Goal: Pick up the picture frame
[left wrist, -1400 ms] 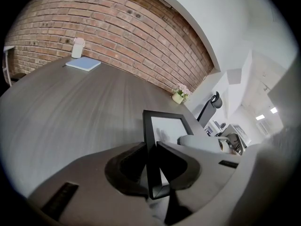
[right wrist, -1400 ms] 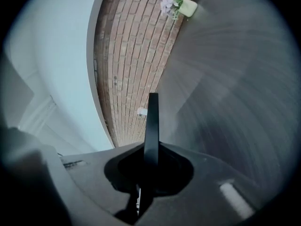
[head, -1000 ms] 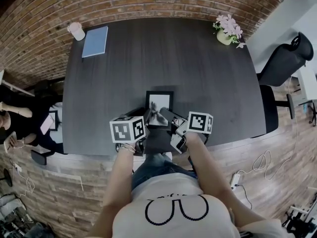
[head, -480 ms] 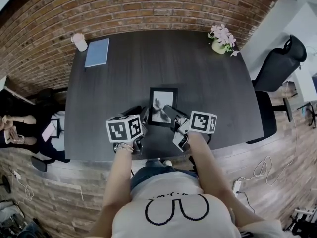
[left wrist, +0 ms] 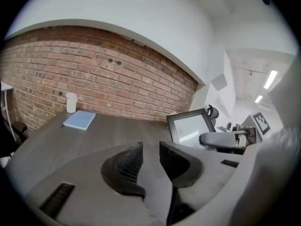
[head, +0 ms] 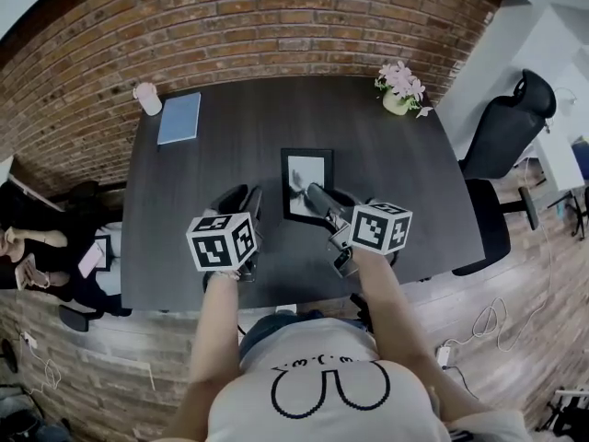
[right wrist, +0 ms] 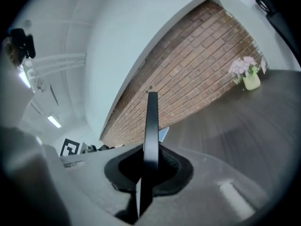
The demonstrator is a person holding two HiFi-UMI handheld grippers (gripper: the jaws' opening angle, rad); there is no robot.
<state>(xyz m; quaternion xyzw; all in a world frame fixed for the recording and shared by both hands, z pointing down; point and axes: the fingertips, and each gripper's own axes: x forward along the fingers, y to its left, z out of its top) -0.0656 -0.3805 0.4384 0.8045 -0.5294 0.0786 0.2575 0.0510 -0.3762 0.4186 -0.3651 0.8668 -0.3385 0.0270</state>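
**Picture frame: grip, handling and orientation**

Picture frame (head: 306, 184) is over the middle of the dark tabletop (head: 212, 145), held at its near right edge. The right gripper (head: 314, 194) is clamped tight on that edge; in the right gripper view the frame stands edge-on between the pads. The left gripper (head: 241, 202) is just left of the frame, with its jaws apart and nothing between them.

Handling (judged from appearance):
- Stiff, thin and probably light. The black border is rigid enough to be carried from one edge.
- The centre panel reflects light like glass, so treat it as fragile and slippery.
- Take hold on the border only, never on the panel.
- A one-edge pinch leaves the far end free to swing, so a second hold on the left border would steady it.

Orientation:
- The long axis runs from near to far across the tabletop.
- The face is tilted up and towards the left, so the head view and the left gripper view both see it.
- Contact between the lower edge and the tabletop cannot be confirmed.
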